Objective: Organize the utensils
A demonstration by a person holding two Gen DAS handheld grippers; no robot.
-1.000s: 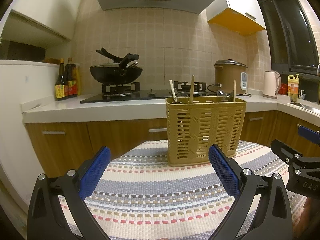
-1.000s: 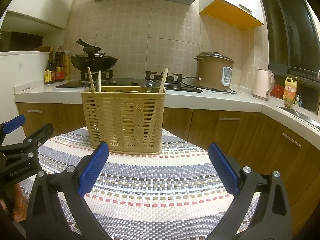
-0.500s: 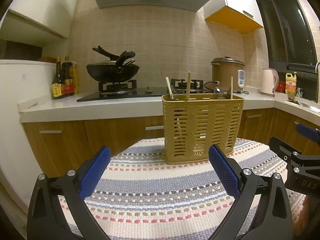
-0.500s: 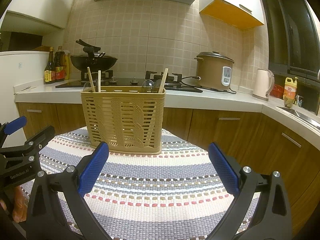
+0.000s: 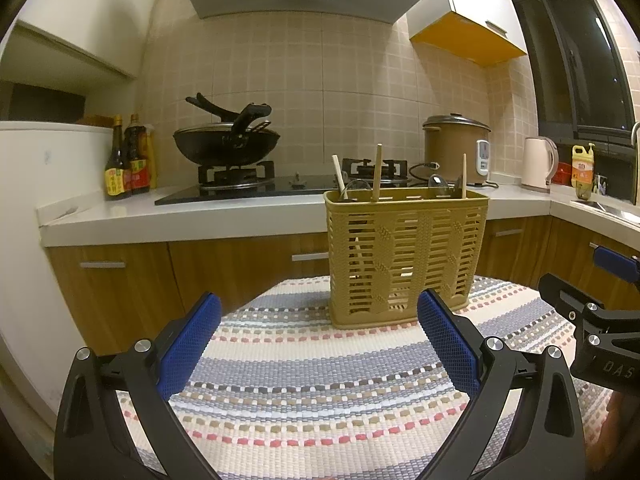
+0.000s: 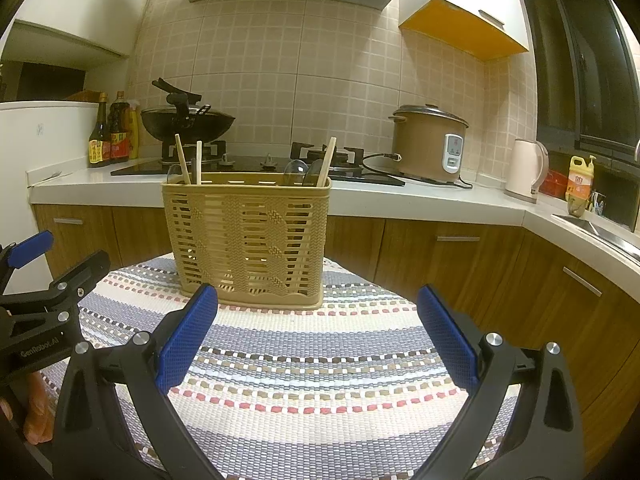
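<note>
A tan slatted utensil basket [image 5: 406, 256] stands upright at the far side of a striped woven mat [image 5: 320, 392]; it also shows in the right wrist view [image 6: 248, 240]. Wooden chopsticks [image 5: 377, 172] and spoon bowls [image 6: 296, 170] stick up out of it. My left gripper [image 5: 318, 344] is open and empty, well short of the basket. My right gripper [image 6: 318, 340] is open and empty, also short of it. Each gripper shows at the edge of the other's view.
Behind the mat runs a white counter [image 5: 240, 216] with a wok on a gas hob [image 5: 226, 148], sauce bottles [image 5: 126, 160], a rice cooker [image 5: 456, 148] and a kettle [image 5: 538, 164]. Wooden cabinets [image 6: 460, 264] stand below; a sink edge [image 6: 600, 228] is right.
The left gripper has tilted up and pulled back slightly, so the basket sits a little higher and smaller in its view. The right view is nearly unchanged. Both grippers stay open.
</note>
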